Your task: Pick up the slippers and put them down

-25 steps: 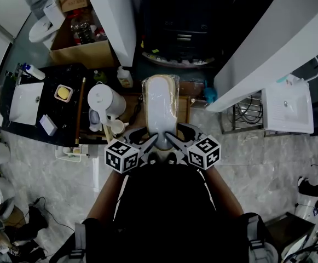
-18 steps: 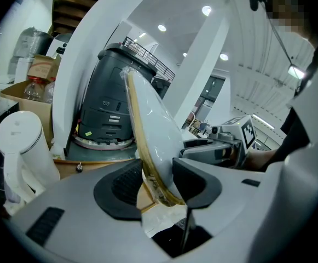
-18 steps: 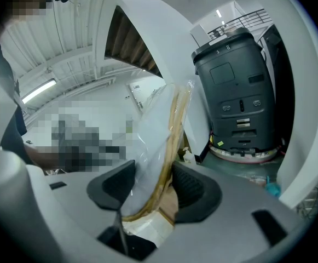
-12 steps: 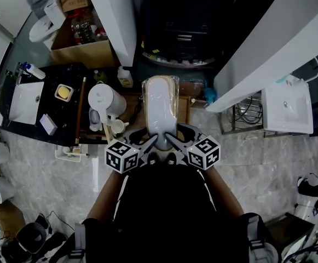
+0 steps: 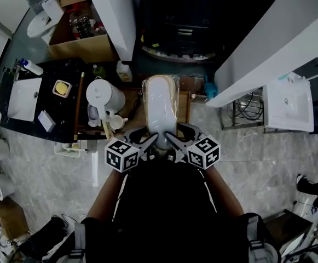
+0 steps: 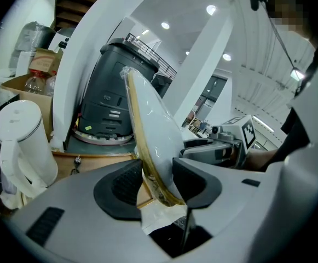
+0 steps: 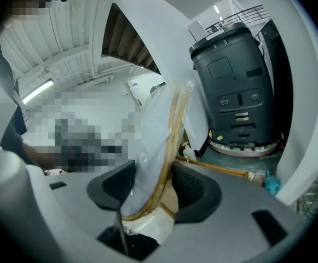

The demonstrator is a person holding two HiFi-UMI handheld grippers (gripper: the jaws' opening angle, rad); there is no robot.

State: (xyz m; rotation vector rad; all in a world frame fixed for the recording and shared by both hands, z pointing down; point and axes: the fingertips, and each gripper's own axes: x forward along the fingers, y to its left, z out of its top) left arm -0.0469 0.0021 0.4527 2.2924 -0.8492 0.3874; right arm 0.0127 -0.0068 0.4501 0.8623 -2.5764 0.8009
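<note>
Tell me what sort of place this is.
Probably an indoor test or display space fitted out with household things, not a lived-in home: a white washbasin set in a dark counter, a white kettle, and an open cardboard box.

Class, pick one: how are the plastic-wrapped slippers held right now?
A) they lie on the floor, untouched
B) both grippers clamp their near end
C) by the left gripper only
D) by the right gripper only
B: the left gripper and the right gripper each press their jaws on the slippers.
</note>
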